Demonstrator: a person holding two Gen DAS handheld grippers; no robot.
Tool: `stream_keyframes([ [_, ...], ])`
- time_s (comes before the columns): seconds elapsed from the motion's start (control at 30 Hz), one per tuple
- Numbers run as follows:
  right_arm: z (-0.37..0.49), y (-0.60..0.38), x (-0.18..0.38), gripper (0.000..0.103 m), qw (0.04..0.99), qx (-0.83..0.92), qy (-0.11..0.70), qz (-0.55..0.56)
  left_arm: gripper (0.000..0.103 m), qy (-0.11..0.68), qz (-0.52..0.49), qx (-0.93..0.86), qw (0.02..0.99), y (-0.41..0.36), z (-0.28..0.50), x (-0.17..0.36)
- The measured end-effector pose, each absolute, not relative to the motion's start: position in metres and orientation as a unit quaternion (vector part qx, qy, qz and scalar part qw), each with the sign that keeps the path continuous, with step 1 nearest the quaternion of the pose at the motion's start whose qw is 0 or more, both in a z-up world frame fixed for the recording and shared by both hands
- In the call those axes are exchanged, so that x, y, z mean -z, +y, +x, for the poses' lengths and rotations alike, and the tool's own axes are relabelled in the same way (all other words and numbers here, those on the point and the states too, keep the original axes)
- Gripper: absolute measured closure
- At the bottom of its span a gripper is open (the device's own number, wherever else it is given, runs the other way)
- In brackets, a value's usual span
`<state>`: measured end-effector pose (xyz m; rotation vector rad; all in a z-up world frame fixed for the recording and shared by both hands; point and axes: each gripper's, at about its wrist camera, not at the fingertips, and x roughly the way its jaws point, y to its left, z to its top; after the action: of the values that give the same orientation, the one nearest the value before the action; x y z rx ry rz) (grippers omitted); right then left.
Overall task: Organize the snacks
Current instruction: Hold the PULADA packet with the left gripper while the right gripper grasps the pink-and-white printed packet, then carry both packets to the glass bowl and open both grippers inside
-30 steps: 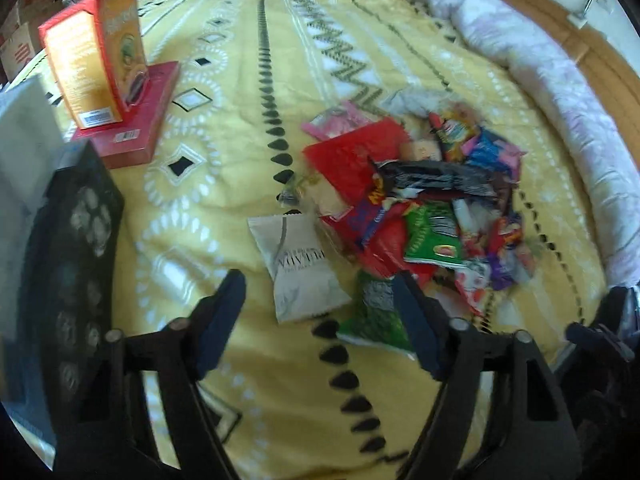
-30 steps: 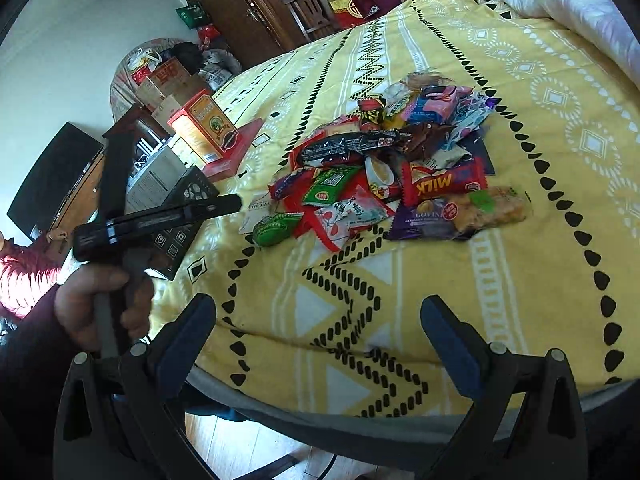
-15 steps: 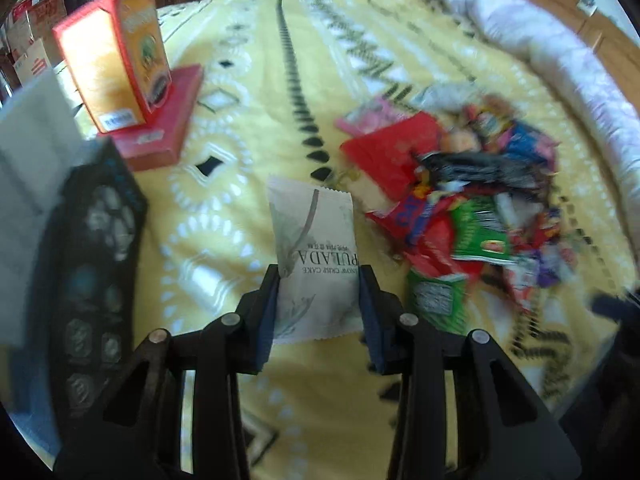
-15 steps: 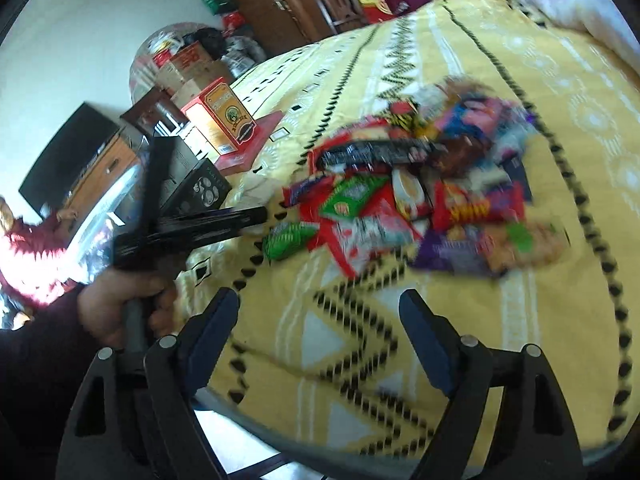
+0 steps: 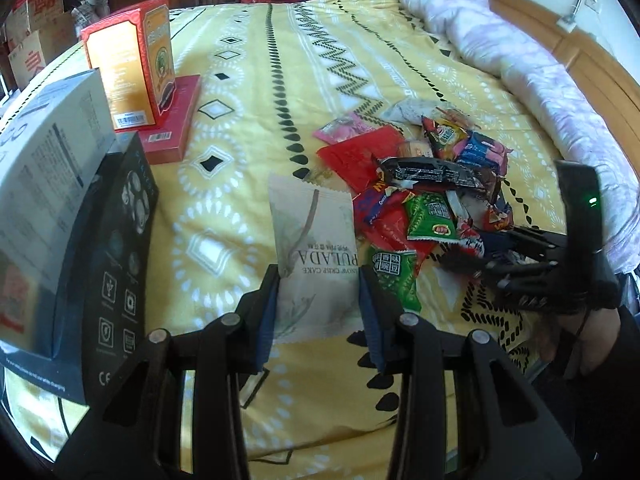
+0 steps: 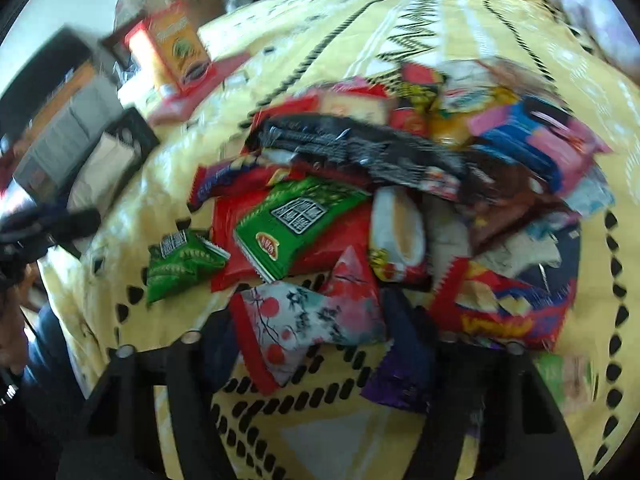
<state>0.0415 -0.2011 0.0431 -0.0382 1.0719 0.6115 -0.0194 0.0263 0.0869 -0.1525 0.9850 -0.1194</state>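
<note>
A heap of mixed snack packets (image 5: pixel 432 196) lies on the yellow patterned bedspread (image 5: pixel 248 92); it fills the right wrist view (image 6: pixel 400 184). My left gripper (image 5: pixel 318 312) is shut on a white PULADA cake packet (image 5: pixel 314 240) and holds it above the bed, left of the heap. My right gripper (image 6: pixel 316 340) is at the heap's near edge, with its fingers on either side of a red-and-white floral packet (image 6: pixel 308 320). That view is blurred, so I cannot tell whether it grips the packet. Green packets (image 6: pixel 296 224) lie just beyond it.
An orange box (image 5: pixel 132 64) stands on a flat red box (image 5: pixel 176 120) at the far left. A black box (image 5: pixel 116 264) and a white box (image 5: pixel 44 168) stand at the near left edge. A rolled pale quilt (image 5: pixel 528 64) runs along the right side by the wooden bed frame.
My left gripper closed on the white packet and lifted it off the bed. My right gripper moved forward to the heap and its fingers narrowed around the floral packet.
</note>
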Motion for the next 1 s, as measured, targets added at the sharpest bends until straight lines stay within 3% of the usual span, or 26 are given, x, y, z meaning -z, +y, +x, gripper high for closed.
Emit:
stream_keyframes([
  [0.07, 0.031, -0.206, -0.053, 0.046, 0.823, -0.288, 0.490, -0.014, 0.065, 0.464, -0.072, 0.059, 0.881, 0.026, -0.024, -0.091],
  [0.47, -0.003, -0.192, -0.152, 0.047, 0.880, -0.287, 0.379, -0.024, 0.065, 0.372, -0.091, 0.046, 0.922, 0.059, -0.053, -0.159],
  [0.77, -0.006, -0.106, -0.238, 0.047, 0.880, -0.360, 0.308, -0.033, 0.065, 0.303, -0.126, -0.065, 0.942, 0.163, -0.096, -0.216],
  [1.0, -0.023, 0.016, -0.281, 0.047, 0.847, -0.452, 0.276, -0.051, 0.065, 0.275, -0.177, -0.168, 0.930, 0.267, -0.141, -0.231],
])
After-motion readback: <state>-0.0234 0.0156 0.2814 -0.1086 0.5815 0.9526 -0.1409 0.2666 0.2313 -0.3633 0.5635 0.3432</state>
